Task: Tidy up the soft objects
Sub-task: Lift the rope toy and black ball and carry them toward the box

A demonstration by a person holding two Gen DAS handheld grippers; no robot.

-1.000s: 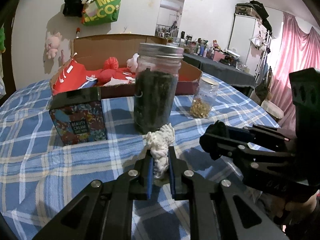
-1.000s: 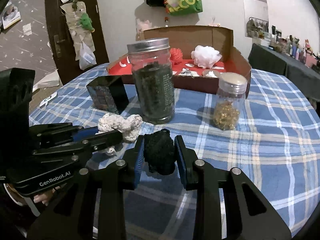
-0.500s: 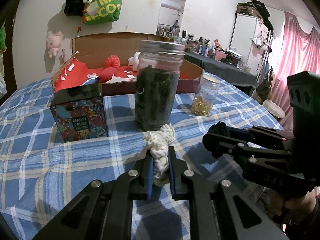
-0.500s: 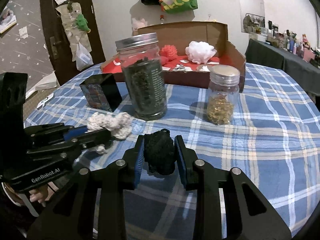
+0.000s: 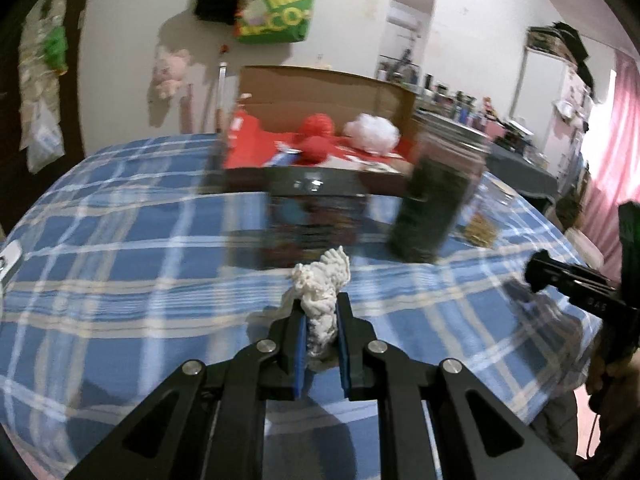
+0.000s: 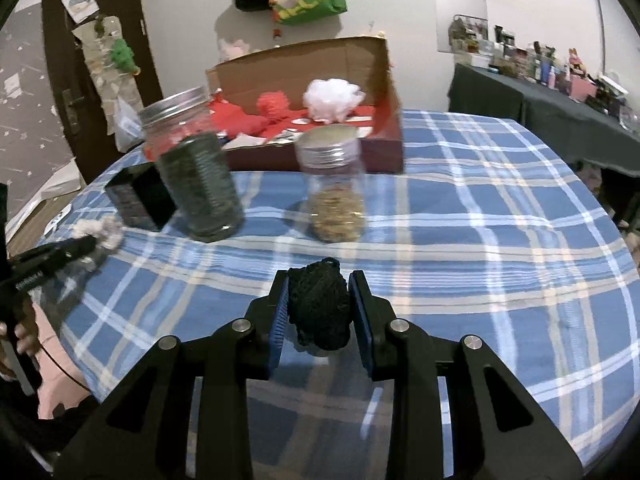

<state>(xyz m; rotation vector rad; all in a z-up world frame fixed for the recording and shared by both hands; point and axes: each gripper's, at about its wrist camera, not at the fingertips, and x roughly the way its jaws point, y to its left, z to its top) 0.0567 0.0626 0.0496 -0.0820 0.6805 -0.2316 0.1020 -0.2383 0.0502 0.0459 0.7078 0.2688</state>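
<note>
white yarn wad (image 5: pixel 320 300) upright in l gripper (image 5: pixel 321 320) (long axis along fingers)

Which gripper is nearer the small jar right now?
Right. The right gripper, shut on a black yarn ball, points almost straight at the small jar. The left gripper, holding white yarn, sits farther off past the tall jar.

Blue cloth (image 6: pixel 500 208) across the table, checked in white and tan lines. Near side, a cream-white knitted piece (image 5: pixel 320 300) sits between blue pads, and a black knitted ball (image 6: pixel 320 312) between another blue pair. Farther off, a big jar (image 6: pixel 196 172) with dark green filling and a silver lid, right of it a small jar (image 6: pixel 336 196) of golden bits. Far end, a brown cardboard box (image 6: pixel 304 68), red inside, with a red pompom (image 6: pixel 272 104) and a white puff (image 6: pixel 332 94).
</note>
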